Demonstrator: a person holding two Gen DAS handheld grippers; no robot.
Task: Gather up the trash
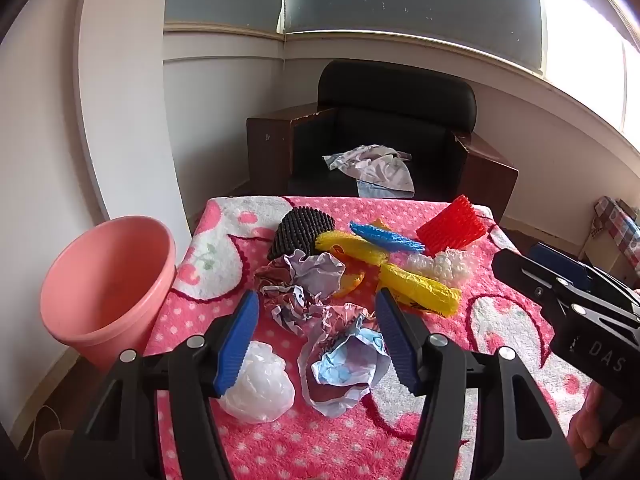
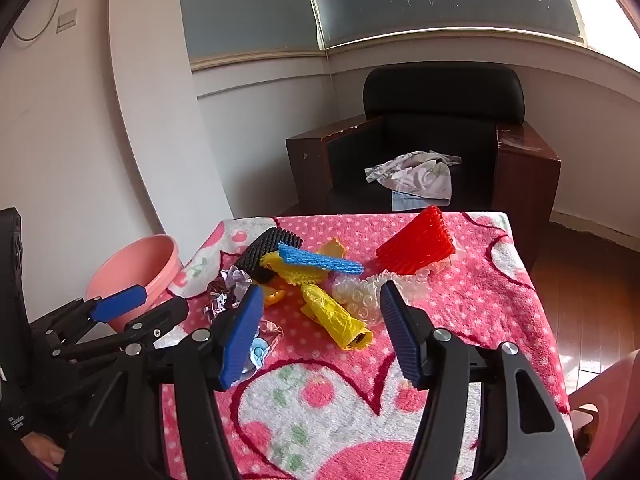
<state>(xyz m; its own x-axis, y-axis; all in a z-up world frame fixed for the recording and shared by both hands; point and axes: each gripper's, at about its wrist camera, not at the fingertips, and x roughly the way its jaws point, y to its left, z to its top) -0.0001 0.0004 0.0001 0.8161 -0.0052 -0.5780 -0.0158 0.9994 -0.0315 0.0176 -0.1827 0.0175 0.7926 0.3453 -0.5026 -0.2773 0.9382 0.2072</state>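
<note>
Presently both tools, left tool point(image 1: 316, 336) and right tool point(image 2: 318, 334), gape empty; crumpled paper point(image 1: 340, 364) beside the pink bin point(image 1: 108, 284) may slip, being springy.

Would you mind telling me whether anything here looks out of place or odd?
Yes: crumpled paper, a white plastic wad, foam nets and bubble wrap lie strewn over the pink blanket, none in the pink bin beside the table. A rumpled cloth lies on the armchair.

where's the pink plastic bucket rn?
The pink plastic bucket stands off the table's left edge, beside the pink polka-dot blanket; in the right wrist view it shows behind the left claw, near the white wall.
</note>
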